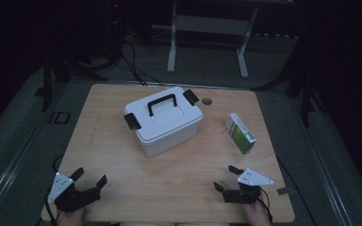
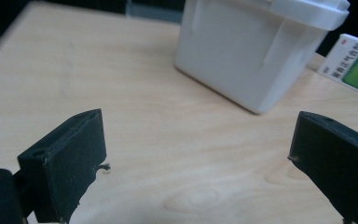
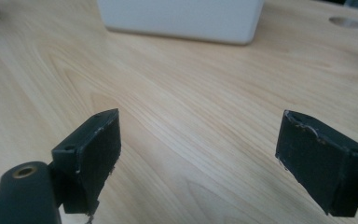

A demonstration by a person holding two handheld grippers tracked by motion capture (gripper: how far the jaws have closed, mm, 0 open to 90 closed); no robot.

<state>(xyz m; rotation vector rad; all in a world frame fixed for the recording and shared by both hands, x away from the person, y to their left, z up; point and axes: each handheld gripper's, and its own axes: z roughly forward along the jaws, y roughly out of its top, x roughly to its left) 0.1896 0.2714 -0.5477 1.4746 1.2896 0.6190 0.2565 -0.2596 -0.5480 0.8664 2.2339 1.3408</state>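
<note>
A white plastic storage box (image 1: 164,121) with a black handle and two black side latches stands shut at the middle of the wooden table (image 1: 108,155). Its white wall also rises in the left gripper view (image 2: 247,51) and lies along the top of the right gripper view (image 3: 182,18). A green and white carton (image 1: 240,133) lies to the right of the box, and one corner of the carton (image 2: 354,63) is seen past the box. My left gripper (image 1: 92,177) rests open at the near left corner, nothing between its jaws. My right gripper (image 1: 226,178) rests open near the front right edge, also holding nothing.
A round cable hole (image 1: 207,100) sits in the tabletop behind the box. Beyond the table stand a white metal frame (image 1: 207,33) and black stands on a dark floor, with cables (image 1: 134,66) trailing to the far edge. Bare wood lies between the grippers and the box.
</note>
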